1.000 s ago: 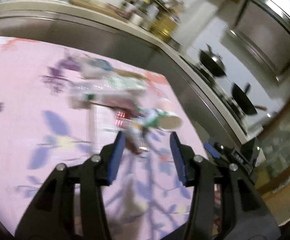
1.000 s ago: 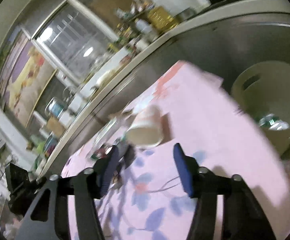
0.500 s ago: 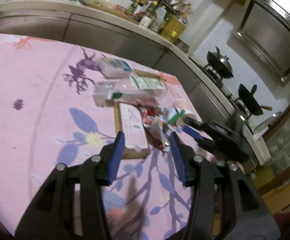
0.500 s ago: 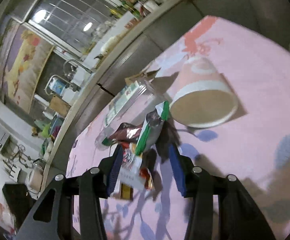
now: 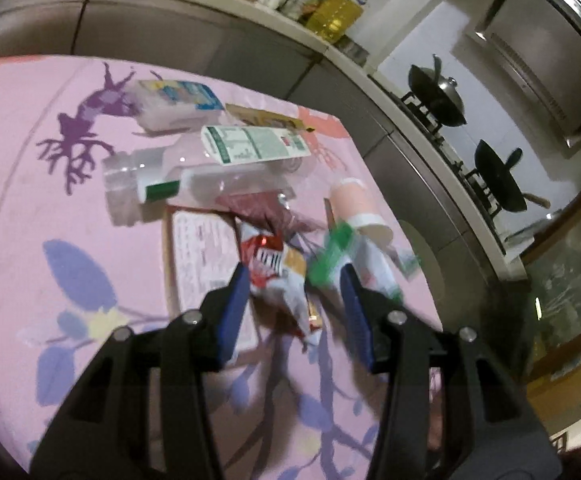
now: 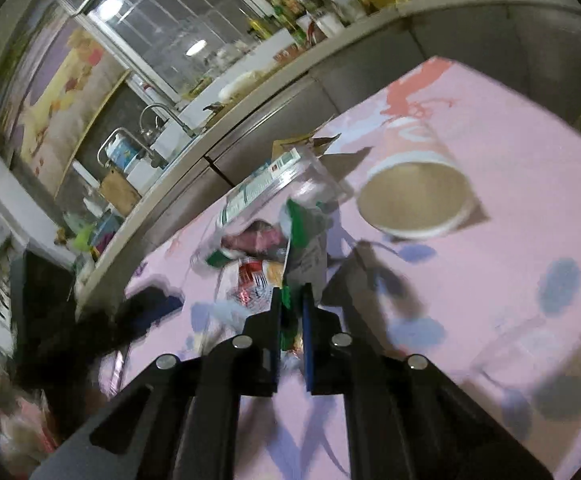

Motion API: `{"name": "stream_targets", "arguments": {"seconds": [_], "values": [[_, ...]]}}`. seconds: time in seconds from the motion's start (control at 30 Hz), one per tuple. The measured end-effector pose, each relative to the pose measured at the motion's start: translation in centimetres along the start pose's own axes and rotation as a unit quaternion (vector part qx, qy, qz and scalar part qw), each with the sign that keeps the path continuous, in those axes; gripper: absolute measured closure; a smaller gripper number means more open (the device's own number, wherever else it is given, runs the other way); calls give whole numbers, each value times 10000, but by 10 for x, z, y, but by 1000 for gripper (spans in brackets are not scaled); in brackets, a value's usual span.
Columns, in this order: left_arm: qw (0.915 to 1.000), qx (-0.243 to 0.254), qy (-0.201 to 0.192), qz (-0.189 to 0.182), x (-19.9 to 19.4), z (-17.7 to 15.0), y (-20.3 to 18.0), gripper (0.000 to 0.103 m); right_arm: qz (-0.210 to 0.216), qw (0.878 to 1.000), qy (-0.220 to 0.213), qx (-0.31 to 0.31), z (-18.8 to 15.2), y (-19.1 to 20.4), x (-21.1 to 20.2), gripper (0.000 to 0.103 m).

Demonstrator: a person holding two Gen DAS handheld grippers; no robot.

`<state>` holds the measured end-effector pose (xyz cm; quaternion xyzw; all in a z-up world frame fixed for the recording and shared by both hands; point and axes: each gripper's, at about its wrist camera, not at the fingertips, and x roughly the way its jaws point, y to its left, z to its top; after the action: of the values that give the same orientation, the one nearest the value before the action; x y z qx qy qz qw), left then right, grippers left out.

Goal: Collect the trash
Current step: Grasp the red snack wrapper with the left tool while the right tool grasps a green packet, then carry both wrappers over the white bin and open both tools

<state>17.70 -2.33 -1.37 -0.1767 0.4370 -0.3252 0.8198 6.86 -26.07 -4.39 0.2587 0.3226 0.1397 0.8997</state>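
Observation:
A pile of trash lies on the pink flowered tablecloth (image 5: 30, 200): a clear plastic bottle (image 5: 194, 184), a green-and-white carton (image 5: 254, 146), a flat card box (image 5: 202, 252), a red-and-white snack wrapper (image 5: 282, 276), a paper cup (image 5: 360, 210) on its side. My left gripper (image 5: 294, 300) is open, its fingers either side of the snack wrapper. My right gripper (image 6: 290, 320) is shut on a green-and-white wrapper (image 6: 304, 240), which also shows blurred in the left wrist view (image 5: 342, 256). The paper cup (image 6: 414, 196) lies just right of it.
A blue-and-white packet (image 5: 174, 100) lies at the far side of the pile. A steel kitchen counter (image 5: 218, 36) runs behind the table, with bottles and two woks (image 5: 438, 96) on the stove. The left gripper's dark body (image 6: 90, 328) is at the left of the right wrist view.
My right gripper has closed on the green-and-white wrapper. My left gripper has moved forward to the pile, and the snack wrapper now lies between its fingers.

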Motion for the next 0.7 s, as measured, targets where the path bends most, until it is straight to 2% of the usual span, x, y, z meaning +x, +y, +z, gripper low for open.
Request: {"name": "stream_targets", "arguments": {"seconds": [0.13, 0.27, 0.37, 0.43, 0.47, 0.5, 0.57, 0.6, 0.7], "values": [[9999, 88, 50, -50, 5, 1, -6, 58, -140, 9999, -90, -2, -22, -11, -19, 97], [9994, 227, 233, 89, 17, -4, -14, 58, -139, 9998, -125, -9, -24, -15, -22, 97], [9986, 142, 399, 316, 30, -7, -13, 58, -80, 9998, -156, 37, -21, -15, -19, 97], [9983, 58, 467, 338, 38, -9, -11, 58, -44, 9999, -145, 35, -21, -14, -18, 97], [9981, 24, 504, 366, 41, -9, -9, 60, -26, 9999, -134, 39, -21, -15, -18, 97], [9977, -17, 550, 386, 45, -11, -8, 80, -14, 9999, -127, 49, -22, -15, -18, 97], [9977, 0, 606, 309, 48, -16, -10, 85, -6, 9999, -133, 75, -22, -16, -19, 97], [9980, 50, 567, 288, 47, -18, -13, 91, -5, 9999, -145, 75, -21, -17, -20, 97], [9981, 296, 502, 209, 38, -26, -24, 96, 6, 9998, -188, 96, -20, -20, -24, 97]]}}
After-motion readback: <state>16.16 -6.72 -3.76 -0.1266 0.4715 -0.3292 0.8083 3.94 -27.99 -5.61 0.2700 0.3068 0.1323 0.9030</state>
